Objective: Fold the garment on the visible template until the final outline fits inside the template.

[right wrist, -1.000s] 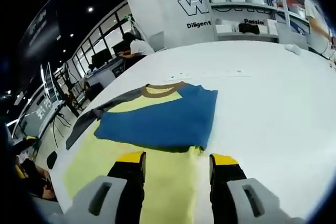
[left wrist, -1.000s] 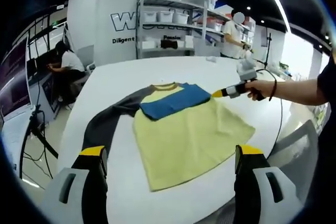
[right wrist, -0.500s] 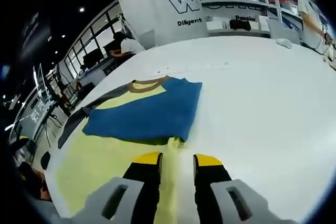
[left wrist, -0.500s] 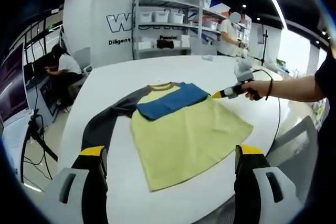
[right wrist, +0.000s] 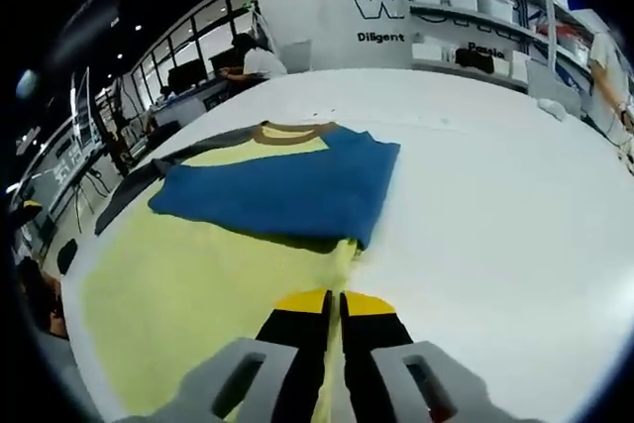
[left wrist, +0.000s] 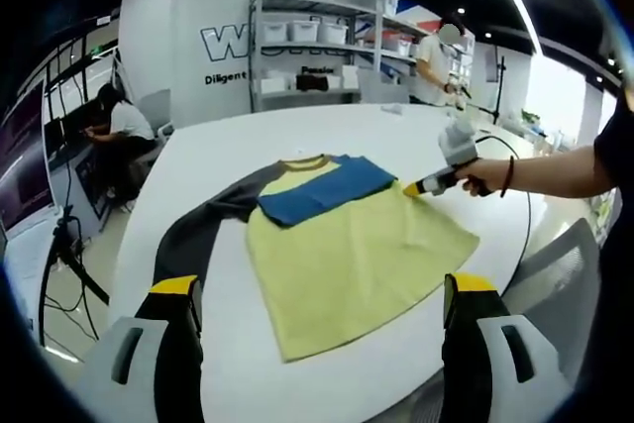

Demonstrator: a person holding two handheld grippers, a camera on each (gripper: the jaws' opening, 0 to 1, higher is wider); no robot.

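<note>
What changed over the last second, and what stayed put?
The right gripper closed its jaws from wide open onto the yellow edge of the shirt, just below the folded blue sleeve. The left gripper stayed open and hovering; the shirt's layout on the table is unchanged.

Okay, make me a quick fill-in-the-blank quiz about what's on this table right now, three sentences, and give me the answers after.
1. The sleeve folded across the chest of the shirt is coloured ____.
2. The jaws of the right gripper are ____ on the shirt's yellow edge.
3. The jaws of the left gripper stand ____, above the white table with nothing between them.

Missing words: blue; shut; open
</note>
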